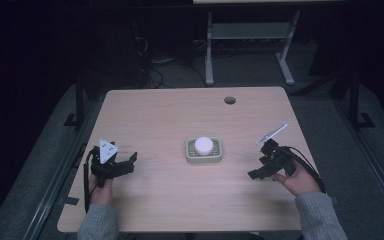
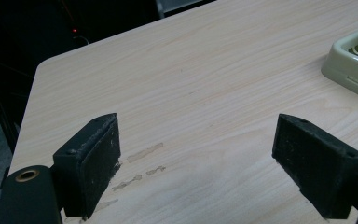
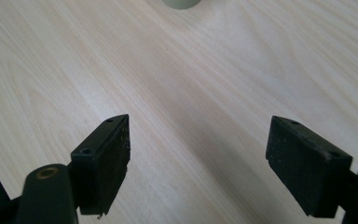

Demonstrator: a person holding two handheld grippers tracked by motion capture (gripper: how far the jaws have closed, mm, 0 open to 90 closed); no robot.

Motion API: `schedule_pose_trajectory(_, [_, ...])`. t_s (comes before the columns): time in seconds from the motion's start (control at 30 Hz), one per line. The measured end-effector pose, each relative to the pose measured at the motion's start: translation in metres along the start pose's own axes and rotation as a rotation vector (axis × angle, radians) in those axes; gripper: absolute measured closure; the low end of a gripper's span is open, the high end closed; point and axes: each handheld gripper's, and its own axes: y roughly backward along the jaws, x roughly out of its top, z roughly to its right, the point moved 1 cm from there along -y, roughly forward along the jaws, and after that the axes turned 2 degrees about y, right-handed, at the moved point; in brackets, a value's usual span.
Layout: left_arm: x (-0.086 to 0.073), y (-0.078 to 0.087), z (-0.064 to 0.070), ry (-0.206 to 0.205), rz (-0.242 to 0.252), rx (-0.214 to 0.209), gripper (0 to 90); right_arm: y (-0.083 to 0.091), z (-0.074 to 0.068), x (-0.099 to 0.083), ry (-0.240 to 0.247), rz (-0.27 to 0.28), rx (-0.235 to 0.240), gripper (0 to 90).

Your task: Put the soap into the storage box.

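A pale green square dish (image 1: 205, 157) sits mid-table with a white round object (image 1: 203, 145) resting in it. In the left gripper view a corner of the dish (image 2: 349, 65) shows at the right edge. My left gripper (image 1: 125, 165) hovers at the table's left side, open, with bare wood between its jaws (image 2: 196, 154). My right gripper (image 1: 261, 162) is at the right, open over bare wood (image 3: 198, 149), and aimed toward the dish, whose edge (image 3: 182, 3) peeks in at the top of the right gripper view.
The light wooden table (image 1: 170, 115) has a cable hole (image 1: 230, 100) near its far edge. Faint tape marks (image 2: 142, 154) lie on the wood by my left gripper. A desk frame (image 1: 250, 35) and cables stand on the dark floor beyond.
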Motion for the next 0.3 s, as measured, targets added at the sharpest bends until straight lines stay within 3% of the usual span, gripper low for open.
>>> schedule_pose_trajectory(0.3, [0.0,-0.001,0.001,-0.002,-0.003,-0.001,14.8,-0.005,-0.002,-0.022,-0.018,0.012,0.008,20.2])
